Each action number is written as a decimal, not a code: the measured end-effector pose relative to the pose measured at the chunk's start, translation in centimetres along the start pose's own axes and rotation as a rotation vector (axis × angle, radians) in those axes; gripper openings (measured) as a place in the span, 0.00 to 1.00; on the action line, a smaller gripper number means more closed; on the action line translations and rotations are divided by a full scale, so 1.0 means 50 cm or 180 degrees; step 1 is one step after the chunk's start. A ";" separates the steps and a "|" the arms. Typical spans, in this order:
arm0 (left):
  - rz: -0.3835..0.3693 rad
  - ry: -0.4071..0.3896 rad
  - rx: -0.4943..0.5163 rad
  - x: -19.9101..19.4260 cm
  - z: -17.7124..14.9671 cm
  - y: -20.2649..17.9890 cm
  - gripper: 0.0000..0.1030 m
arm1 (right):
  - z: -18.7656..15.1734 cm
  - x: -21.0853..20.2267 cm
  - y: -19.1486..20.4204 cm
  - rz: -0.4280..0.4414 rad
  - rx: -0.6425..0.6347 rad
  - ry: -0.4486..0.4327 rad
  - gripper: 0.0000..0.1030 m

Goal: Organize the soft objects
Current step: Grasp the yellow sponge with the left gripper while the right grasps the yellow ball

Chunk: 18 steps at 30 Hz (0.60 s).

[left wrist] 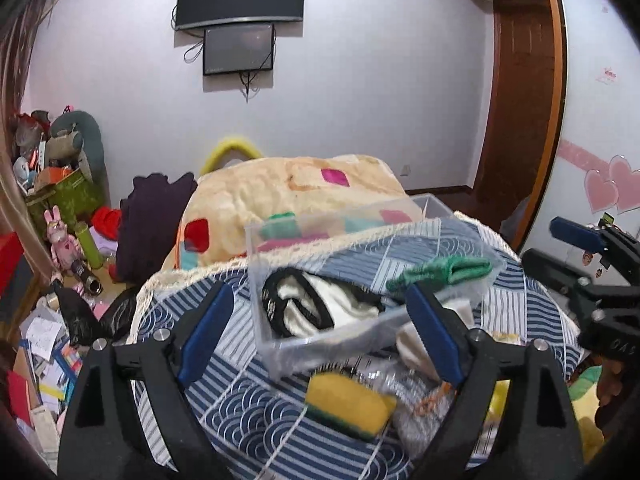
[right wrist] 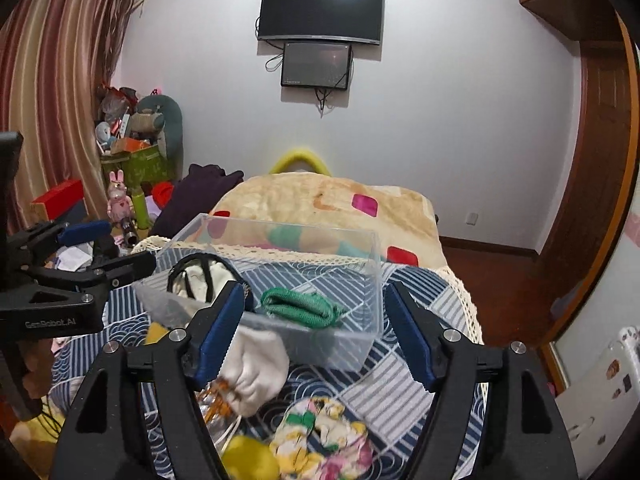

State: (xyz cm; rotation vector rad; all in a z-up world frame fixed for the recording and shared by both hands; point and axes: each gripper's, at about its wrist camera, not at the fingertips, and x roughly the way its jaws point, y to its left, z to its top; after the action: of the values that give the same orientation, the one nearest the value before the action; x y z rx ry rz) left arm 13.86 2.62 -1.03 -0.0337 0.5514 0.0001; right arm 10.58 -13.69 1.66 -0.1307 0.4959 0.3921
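Observation:
A clear plastic box (left wrist: pixel 280 354) (right wrist: pixel 360 344) stands on the blue patterned bedspread. It holds a green cloth (left wrist: pixel 452 270) (right wrist: pixel 304 306) and a white cloth with black straps (left wrist: pixel 320 304) (right wrist: pixel 200 280). In front of the box lie a yellow-green sponge (left wrist: pixel 348 406), a white sock (right wrist: pixel 256 364), a flowered cloth (right wrist: pixel 324 436) and a yellow soft item (right wrist: pixel 248 460). My left gripper (left wrist: pixel 320 332) is open and empty, just before the box. My right gripper (right wrist: pixel 316 332) is open and empty, above the box's near wall. Each gripper shows in the other's view, the right one (left wrist: pixel 576 236) and the left one (right wrist: pixel 80 232).
A beige blanket with coloured patches (left wrist: pixel 288 192) (right wrist: pixel 320 200) lies behind the box. A cluttered floor with toys, papers and a green bin (left wrist: pixel 68 192) is at the left. A wooden door (left wrist: pixel 520 100) is at the right. Two screens (right wrist: pixel 320 12) hang on the far wall.

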 end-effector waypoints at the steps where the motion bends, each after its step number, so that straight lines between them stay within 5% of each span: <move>1: 0.0019 0.0024 -0.0021 -0.001 -0.009 0.004 0.86 | -0.005 -0.004 0.000 0.0023 0.0047 0.0004 0.68; 18: 0.0152 0.0448 -0.0212 0.088 -0.151 -0.004 0.86 | -0.140 0.002 0.013 0.0120 0.0254 0.0409 0.68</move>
State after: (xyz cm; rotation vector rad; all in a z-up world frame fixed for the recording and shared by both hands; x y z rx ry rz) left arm 13.67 2.13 -9.76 -0.0860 0.6928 0.0630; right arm 7.36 -14.57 -4.50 -0.0696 0.6406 0.4019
